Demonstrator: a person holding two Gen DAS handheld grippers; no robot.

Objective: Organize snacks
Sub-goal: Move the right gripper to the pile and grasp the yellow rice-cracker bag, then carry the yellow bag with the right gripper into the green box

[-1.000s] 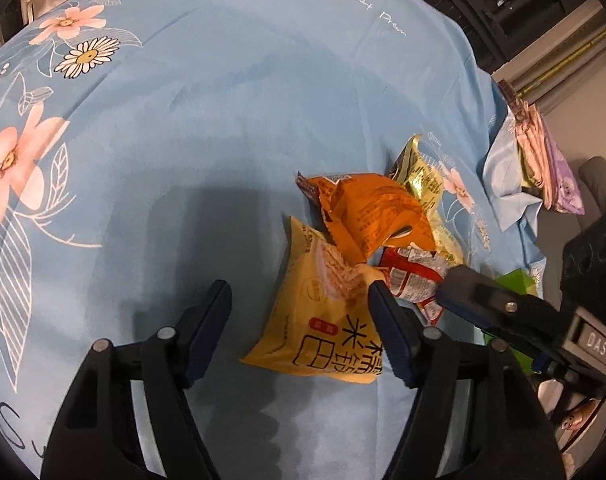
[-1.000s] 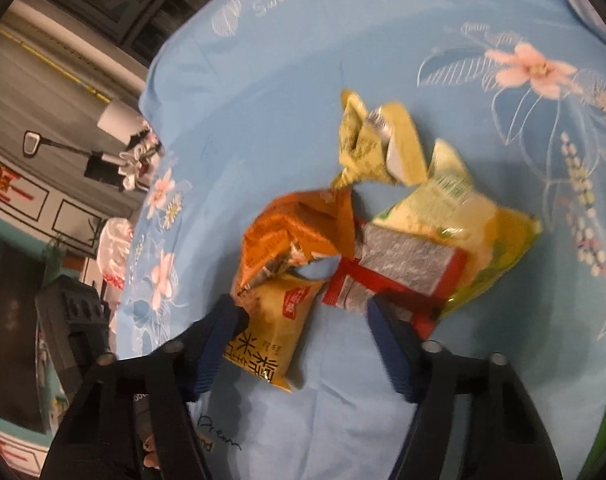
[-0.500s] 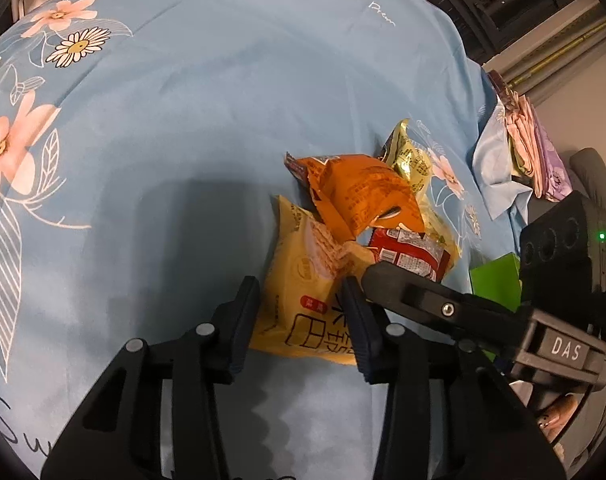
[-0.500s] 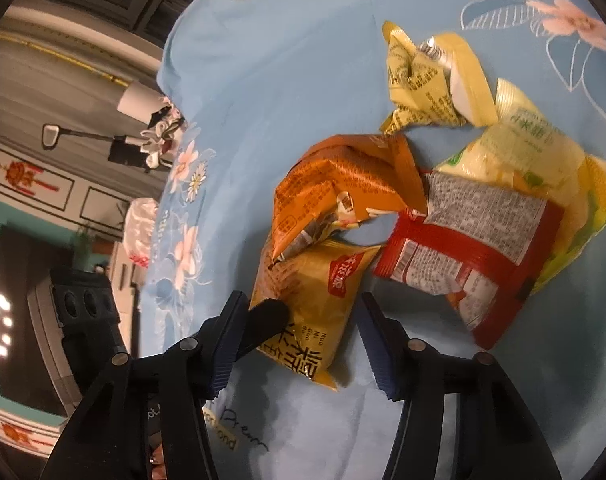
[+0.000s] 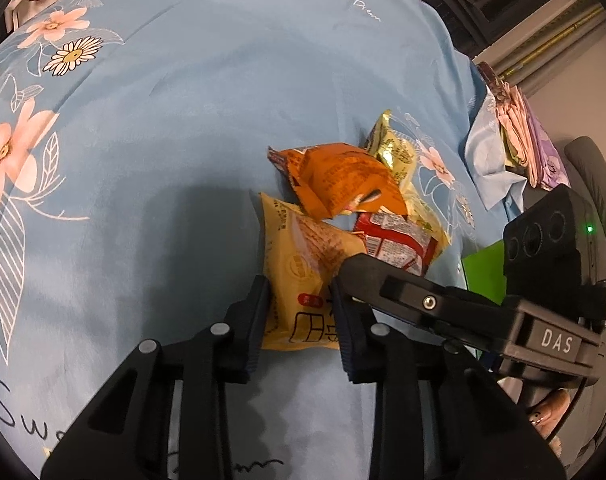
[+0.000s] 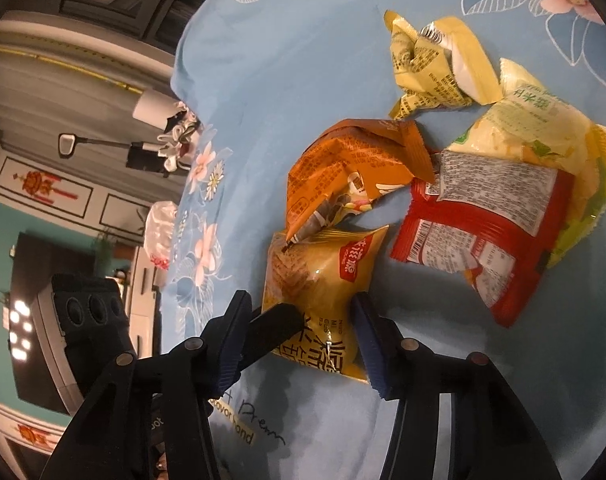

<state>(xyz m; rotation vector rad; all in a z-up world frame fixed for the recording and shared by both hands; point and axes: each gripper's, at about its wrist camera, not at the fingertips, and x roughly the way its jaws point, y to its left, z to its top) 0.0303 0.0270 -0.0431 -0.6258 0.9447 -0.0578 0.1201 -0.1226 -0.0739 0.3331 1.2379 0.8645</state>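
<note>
Snacks sit in a loose pile on a blue floral cloth [image 5: 183,128], right of centre in the left wrist view, centre to right in the right wrist view. Yellow bag [image 5: 303,272] is nearest both cameras, lying flat on the cloth at lower centre. Orange bag [image 5: 343,180] lies just above it, its lower edge overlapping the yellow bag's top. Red pack [image 5: 399,244] lies to the right of the yellow bag, back side up with printed label showing, resting partly on a pale yellow-green bag [image 6: 543,128]. Crumpled gold wrapper [image 6: 431,68] sits at the top of the pile, upper right in the right wrist view.

Left gripper [image 5: 301,316], lower centre: jaws closing, both fingers against the yellow bag's near end, bag pinched between them. Right gripper [image 6: 303,328], lower centre of its view: jaws closing, yellow bag between them; right finger touches the bag's edge, while the left gripper's finger [image 6: 275,332] sits between the right gripper's left finger and the bag. Can't tell if the right one is really clamped on.

Green sheet [image 5: 483,268] at right edge of the left wrist view, behind the right gripper's body.
</note>
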